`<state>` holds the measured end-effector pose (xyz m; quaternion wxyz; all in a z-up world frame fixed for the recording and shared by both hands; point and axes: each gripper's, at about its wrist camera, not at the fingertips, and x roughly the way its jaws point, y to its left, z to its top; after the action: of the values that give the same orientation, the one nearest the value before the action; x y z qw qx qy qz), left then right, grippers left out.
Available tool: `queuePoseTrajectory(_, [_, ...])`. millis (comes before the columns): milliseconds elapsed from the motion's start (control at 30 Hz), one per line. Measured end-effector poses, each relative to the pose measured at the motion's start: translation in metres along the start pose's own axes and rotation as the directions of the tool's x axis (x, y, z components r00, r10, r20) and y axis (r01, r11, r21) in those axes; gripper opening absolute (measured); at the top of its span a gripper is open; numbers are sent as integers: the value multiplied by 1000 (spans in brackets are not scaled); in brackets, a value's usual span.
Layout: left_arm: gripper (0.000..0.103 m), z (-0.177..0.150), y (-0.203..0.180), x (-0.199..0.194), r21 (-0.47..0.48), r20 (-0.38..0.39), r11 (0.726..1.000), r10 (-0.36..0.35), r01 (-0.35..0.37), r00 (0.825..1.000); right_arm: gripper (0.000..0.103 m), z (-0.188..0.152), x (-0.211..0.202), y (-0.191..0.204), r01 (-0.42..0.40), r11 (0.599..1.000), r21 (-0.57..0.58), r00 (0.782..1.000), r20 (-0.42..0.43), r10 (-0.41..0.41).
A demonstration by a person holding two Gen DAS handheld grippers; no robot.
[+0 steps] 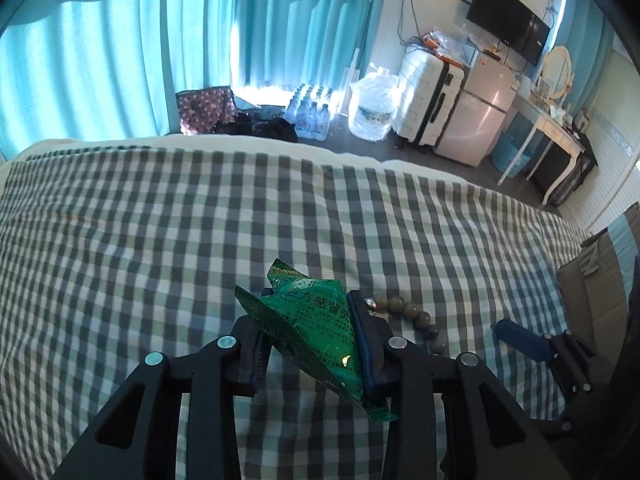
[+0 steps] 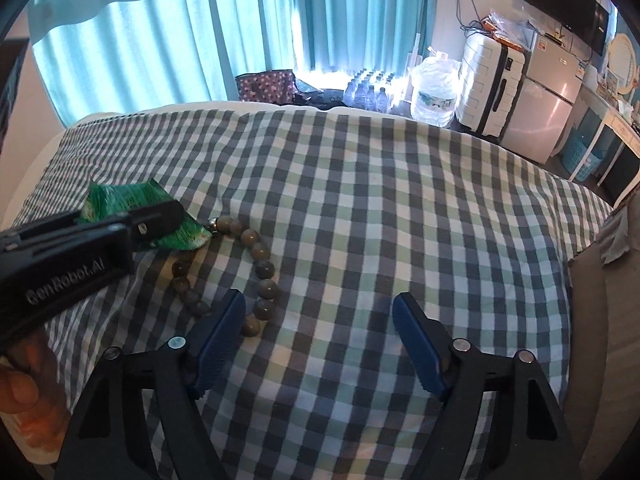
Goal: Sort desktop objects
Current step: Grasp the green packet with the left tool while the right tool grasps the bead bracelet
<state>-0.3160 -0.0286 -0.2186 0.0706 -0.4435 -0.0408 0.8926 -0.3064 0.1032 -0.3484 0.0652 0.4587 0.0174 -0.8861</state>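
Observation:
My left gripper is shut on a green foil medicine packet and holds it just above the checked cloth. The packet also shows in the right wrist view, with the left gripper on it. A bracelet of brown-green beads lies on the cloth just right of the packet; part of it shows in the left wrist view. My right gripper is open and empty, its left finger beside the bracelet's near end. It shows at the right in the left wrist view.
The checked cloth covers the whole surface. A cardboard box stands at its right edge. Beyond the far edge are a dotted bag, water bottles, a white suitcase and a small fridge.

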Motion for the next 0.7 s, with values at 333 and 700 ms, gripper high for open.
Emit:
queuePoseTrajectory(333, [36,6,13,-3,-28,14,999,14,-14,1000,60,-3,10,33,4,998,-70,1000,-27,-6])
queuePoseTrajectory(700, [36,11,18,-5,-40,23,999,24,-23,999,11,-13,5,33,108,990,-86,994,-23,-110])
